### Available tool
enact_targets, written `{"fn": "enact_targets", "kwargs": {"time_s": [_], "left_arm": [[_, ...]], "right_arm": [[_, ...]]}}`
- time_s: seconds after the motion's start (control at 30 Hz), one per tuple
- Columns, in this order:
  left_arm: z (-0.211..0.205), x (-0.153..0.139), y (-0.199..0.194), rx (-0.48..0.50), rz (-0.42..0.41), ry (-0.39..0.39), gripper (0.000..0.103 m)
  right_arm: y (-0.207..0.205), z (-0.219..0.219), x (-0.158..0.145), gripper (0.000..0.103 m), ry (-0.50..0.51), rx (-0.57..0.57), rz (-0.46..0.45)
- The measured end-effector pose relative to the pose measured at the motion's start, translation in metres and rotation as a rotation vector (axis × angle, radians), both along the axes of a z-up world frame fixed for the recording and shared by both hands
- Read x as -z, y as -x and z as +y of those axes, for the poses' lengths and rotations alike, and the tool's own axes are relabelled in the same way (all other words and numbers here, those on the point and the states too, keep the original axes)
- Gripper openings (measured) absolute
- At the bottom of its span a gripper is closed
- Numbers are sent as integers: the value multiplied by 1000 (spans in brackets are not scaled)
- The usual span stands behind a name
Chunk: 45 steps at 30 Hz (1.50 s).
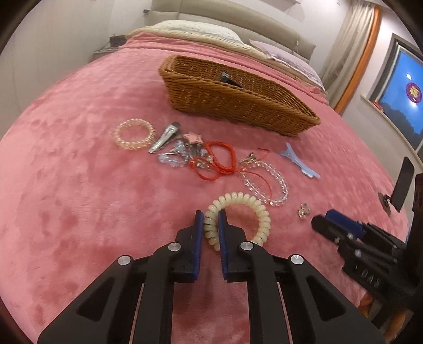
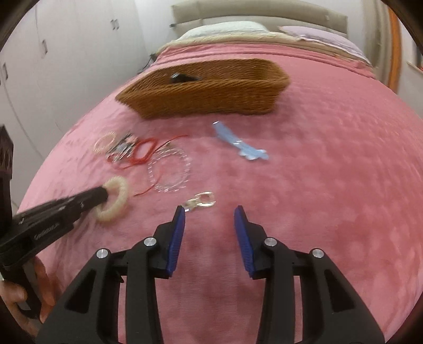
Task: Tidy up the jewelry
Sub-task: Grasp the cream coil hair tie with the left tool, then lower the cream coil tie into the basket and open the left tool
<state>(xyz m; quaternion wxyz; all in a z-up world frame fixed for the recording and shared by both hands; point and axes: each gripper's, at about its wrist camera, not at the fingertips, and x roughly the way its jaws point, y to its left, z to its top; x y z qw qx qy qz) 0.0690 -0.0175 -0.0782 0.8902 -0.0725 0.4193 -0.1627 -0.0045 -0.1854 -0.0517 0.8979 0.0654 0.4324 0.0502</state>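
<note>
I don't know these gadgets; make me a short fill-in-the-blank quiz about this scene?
1. The left hand-held gripper is shut on the cream ____ hair tie.
2. The right hand-held gripper is ____.
3. The wicker basket sits on a ____ blanket.
4. The blue clip lies ____ the basket.

Missing: spiral; open; pink; outside

A pink blanket [image 1: 79, 164] covers the bed and fills most of both views. At the top of the frame lie pillows [image 1: 201, 29] against a beige headboard [image 2: 259, 10]. White wardrobe doors [image 2: 66, 53] stand at upper left of the right wrist view. At the far right of the left wrist view hang a curtain [image 1: 351, 45], a window [image 1: 404, 100] and, lower, a phone on a stand [image 1: 401, 185].
</note>
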Motion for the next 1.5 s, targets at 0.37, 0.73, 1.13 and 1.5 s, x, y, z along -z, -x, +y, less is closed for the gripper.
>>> {"fn": "enact_targets", "kwargs": {"time_s": [0.37,0.73,1.13,1.5], "left_arm": [[5,3,3,8,-16,6,10],[6,-4,11,12,-70,24,9],[3,-69,17,-13,-231,10,9],[-26,-115,-82,-24,-340,-68,9]], "right_arm": [[-26,16,12,18,4,-20,51],[-14,8,2,9,-19,1,-4],[-21,-4,-63,9,30,-11,-157],[-124,-38,-112,9,-27,-1,-206]]}}
